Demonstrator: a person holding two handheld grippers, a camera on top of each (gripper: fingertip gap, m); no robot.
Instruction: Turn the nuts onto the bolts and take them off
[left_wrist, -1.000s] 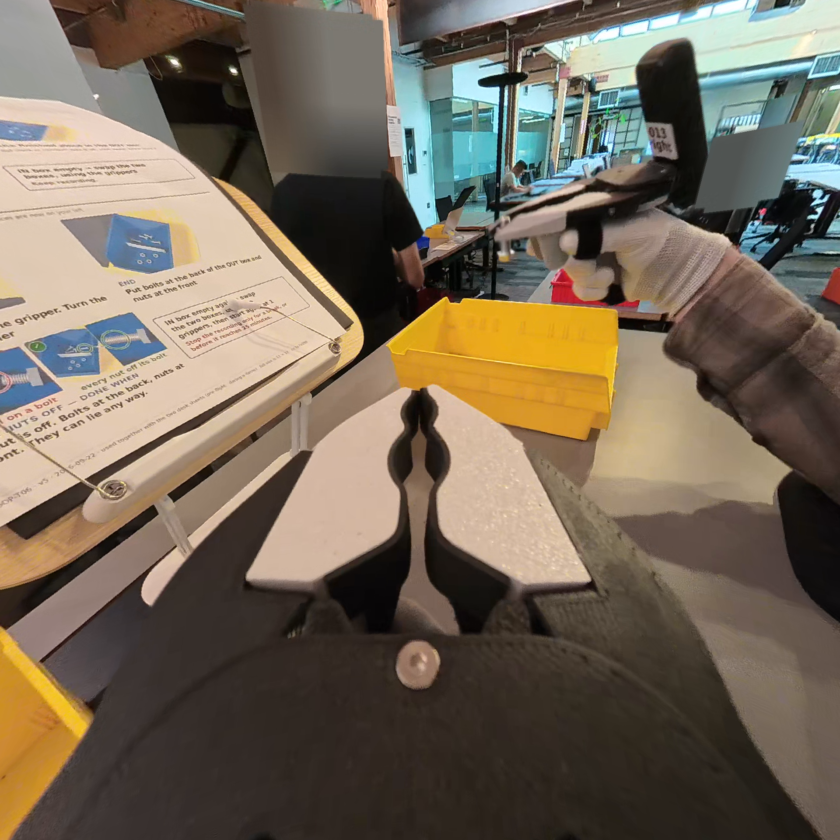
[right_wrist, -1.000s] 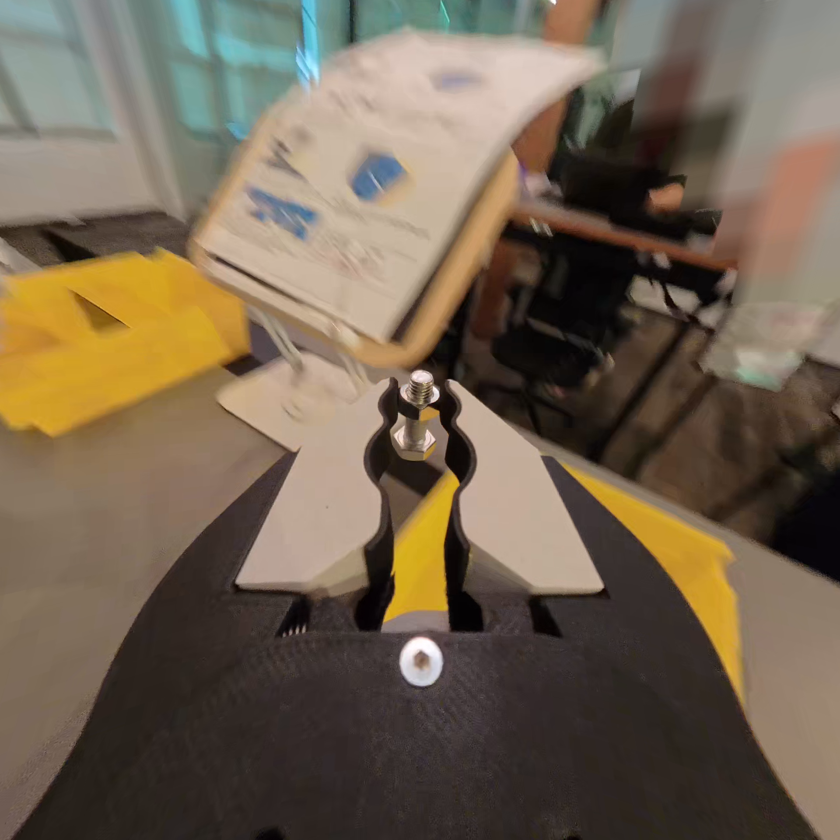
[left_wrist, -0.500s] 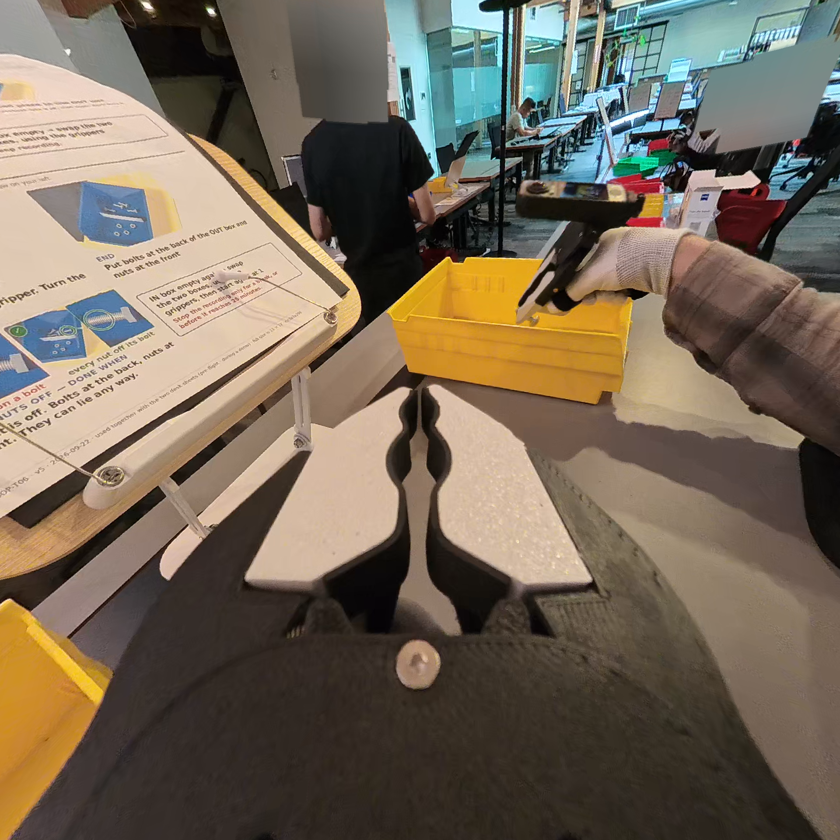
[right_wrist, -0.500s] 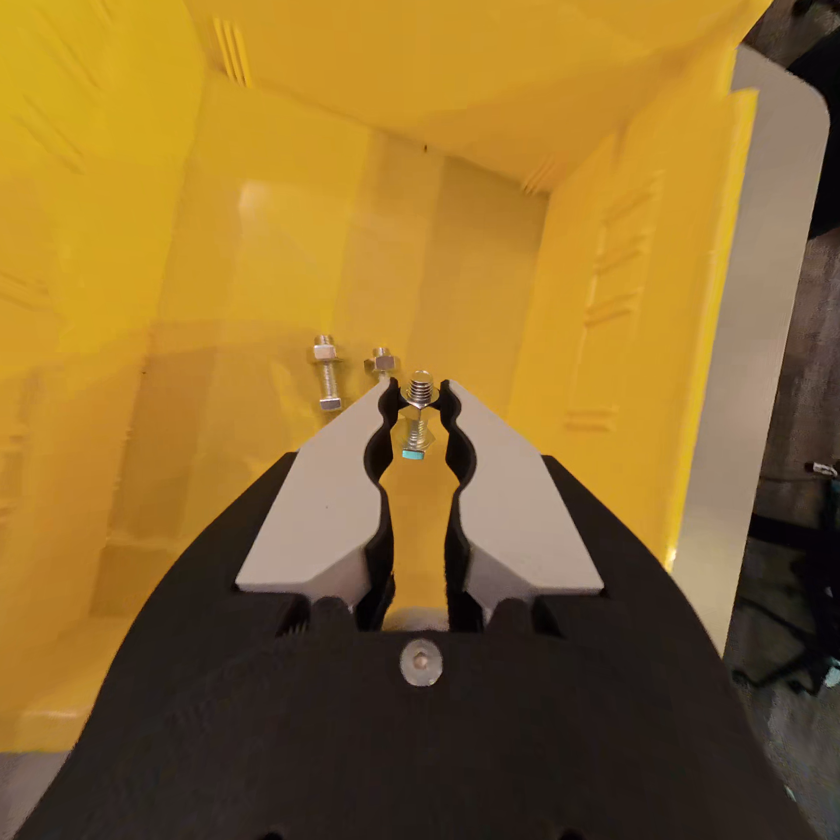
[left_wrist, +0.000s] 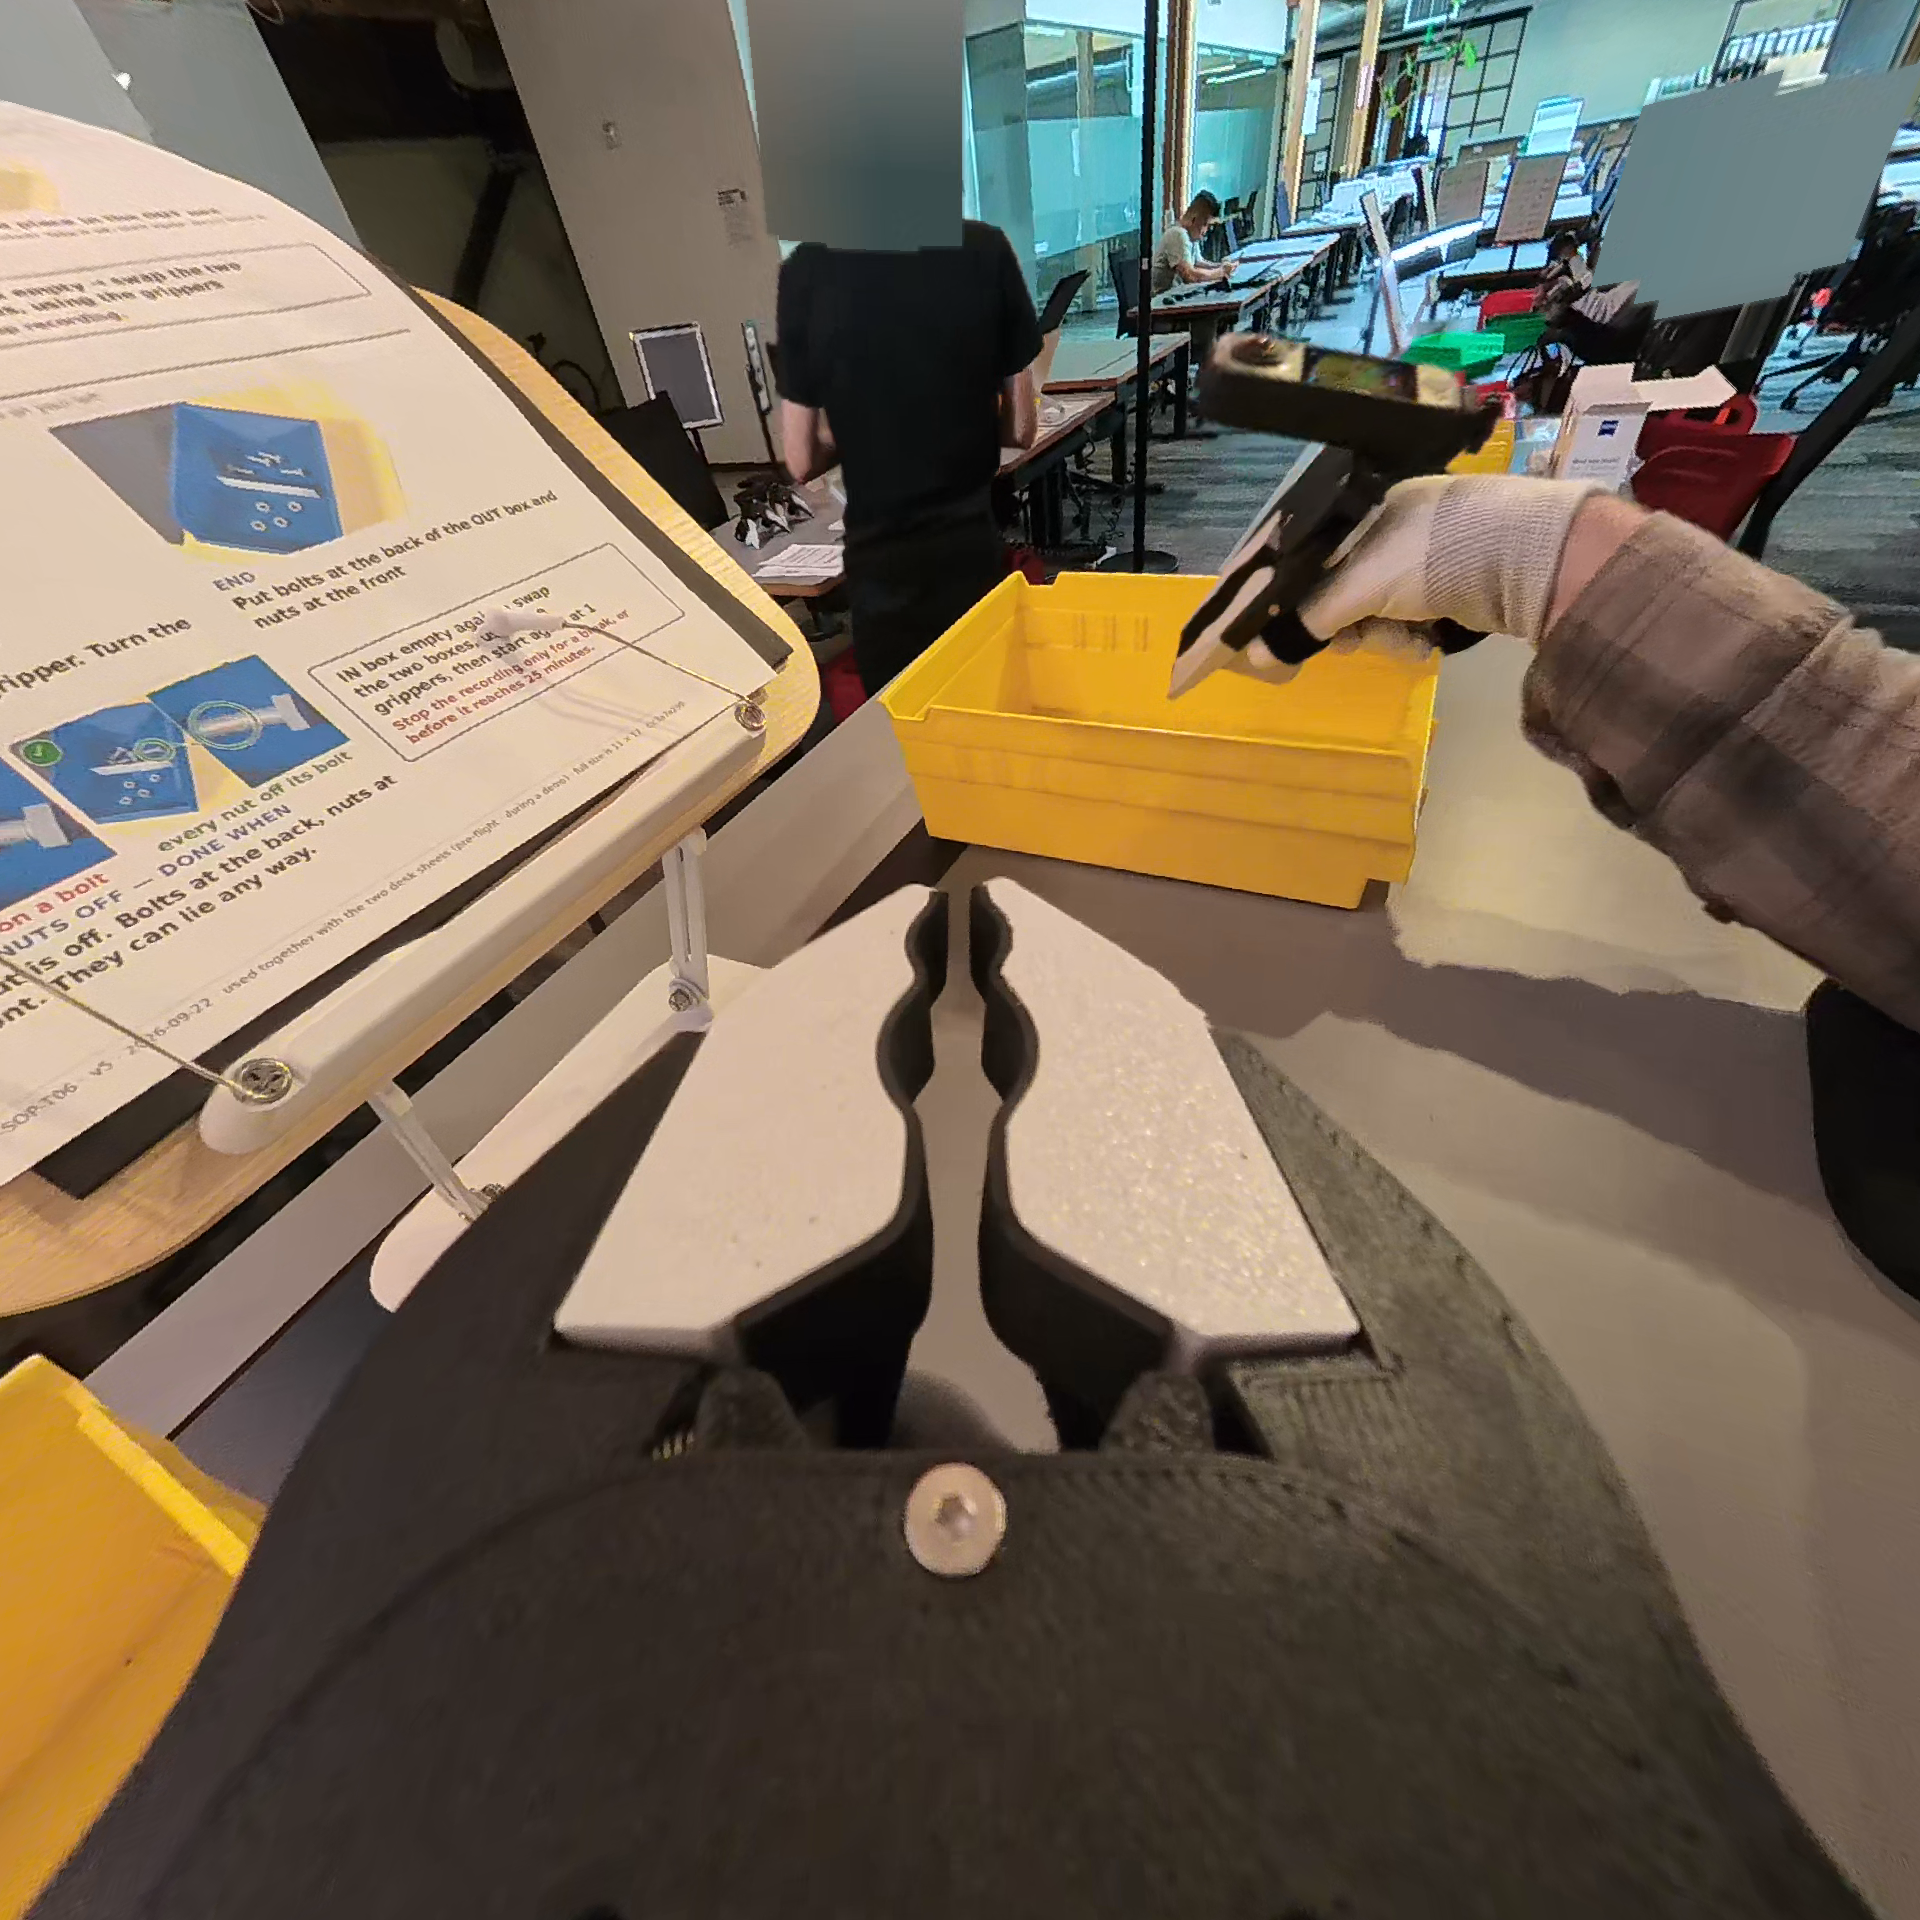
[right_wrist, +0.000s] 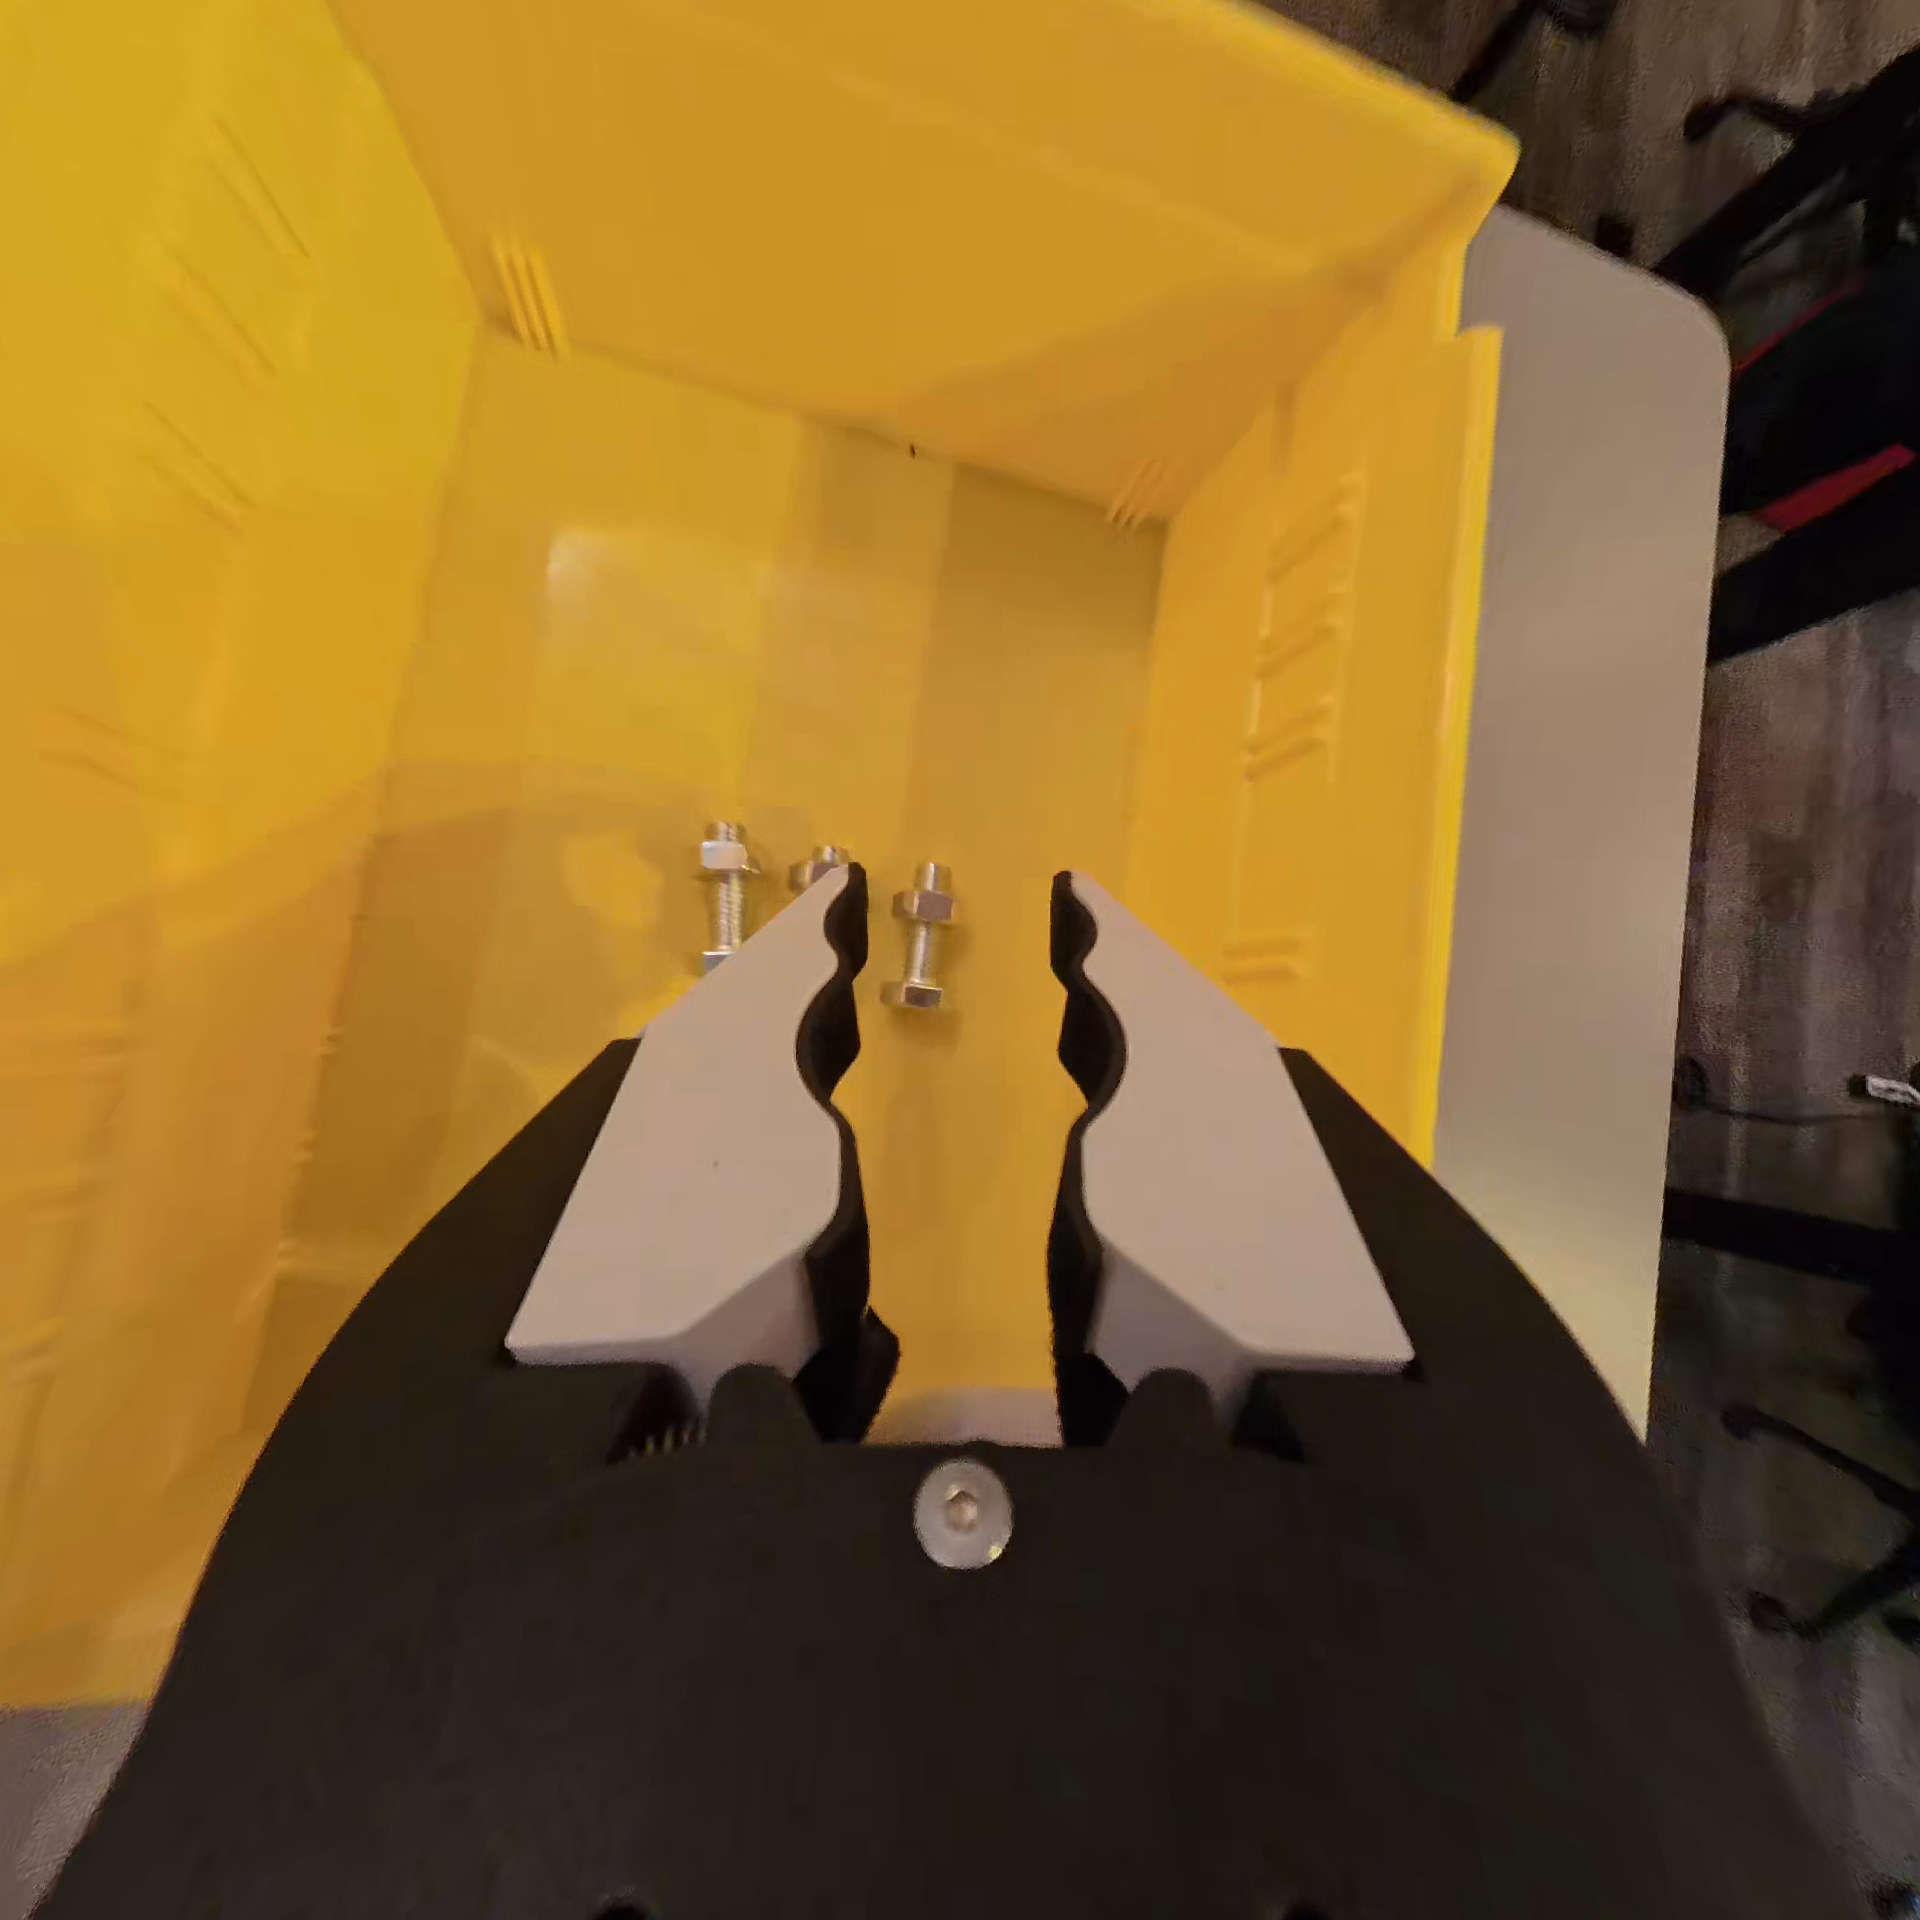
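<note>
Inside the yellow bin (right_wrist: 935, 260) three bolts lie on the floor, though only two show clearly. The middle bolt (right_wrist: 821, 864) is mostly hidden behind the tip of the right gripper's (right_wrist: 954, 896) left finger, so only a bit of metal peeks out and I cannot tell whether it carries a nut. The left bolt (right_wrist: 723, 902) has its lower end cut off by the same finger. The bin's near wall is blurred.

In the left wrist view the right gripper (left_wrist: 1195, 675) tilts steeply down into the bin (left_wrist: 1143, 790), held by a gloved hand (left_wrist: 1444, 566) with a plaid sleeve (left_wrist: 1714, 748) reaching in from the right. The bolts cannot be seen from there, as the bin's wall blocks them.

The right gripper's fingers are spread wide apart and hold nothing. The right bolt (right_wrist: 920, 948), with a nut threaded near its far end, lies on the bin floor seen in the gap between the fingertips, nearer the left finger and touching neither.

The left gripper (left_wrist: 958, 891) hangs above the grey table (left_wrist: 1558, 1195), well apart from the bin, its fingers drawn almost together with only a thin slit between them and nothing in it. Beside it stands a tilted board with an instruction sheet (left_wrist: 312, 623), cut off at the left edge. A second yellow bin (left_wrist: 94, 1558) shows only a corner at lower left.
</note>
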